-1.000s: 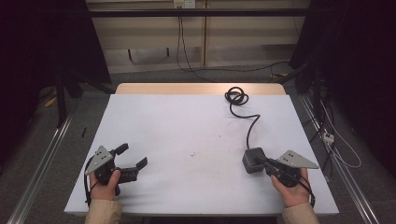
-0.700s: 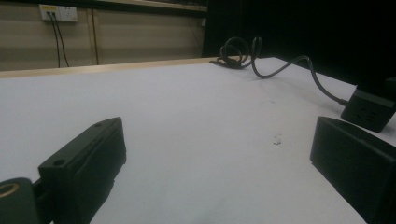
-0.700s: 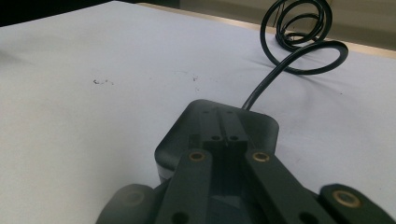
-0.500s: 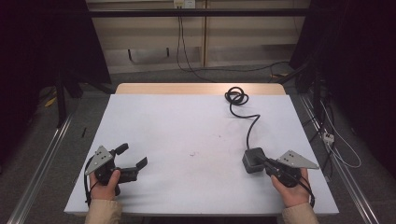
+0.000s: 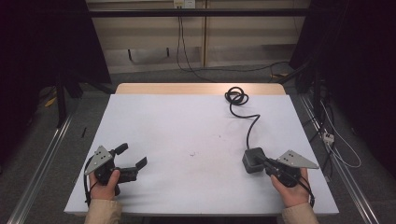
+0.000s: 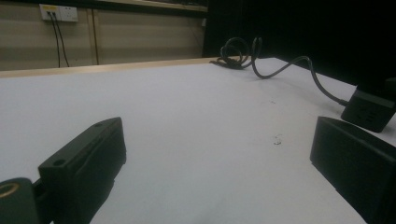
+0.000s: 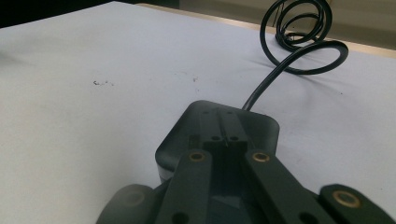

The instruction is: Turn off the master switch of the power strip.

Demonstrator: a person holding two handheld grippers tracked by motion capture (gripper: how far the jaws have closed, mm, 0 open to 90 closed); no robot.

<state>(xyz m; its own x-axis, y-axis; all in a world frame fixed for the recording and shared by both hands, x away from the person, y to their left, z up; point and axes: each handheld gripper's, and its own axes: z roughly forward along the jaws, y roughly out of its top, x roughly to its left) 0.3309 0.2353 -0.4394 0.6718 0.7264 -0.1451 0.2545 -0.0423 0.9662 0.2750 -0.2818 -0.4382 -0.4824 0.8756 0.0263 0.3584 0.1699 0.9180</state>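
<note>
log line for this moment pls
left gripper: open, empty, resting on table | right gripper: shut, tips over black adapter | cable: coiled at far edge

White-topped table (image 5: 187, 126) with a wood strip along its far edge. Beige panelled wall (image 5: 154, 42) behind it, a white double socket (image 5: 183, 3) up top with two leads hanging down. Grey floor (image 5: 154, 77), loose cables across it. Metal rails (image 5: 39, 168) on both sides of the table. Black curtains, probably, left and right; too dark to tell. Dim lighting overall.
</note>
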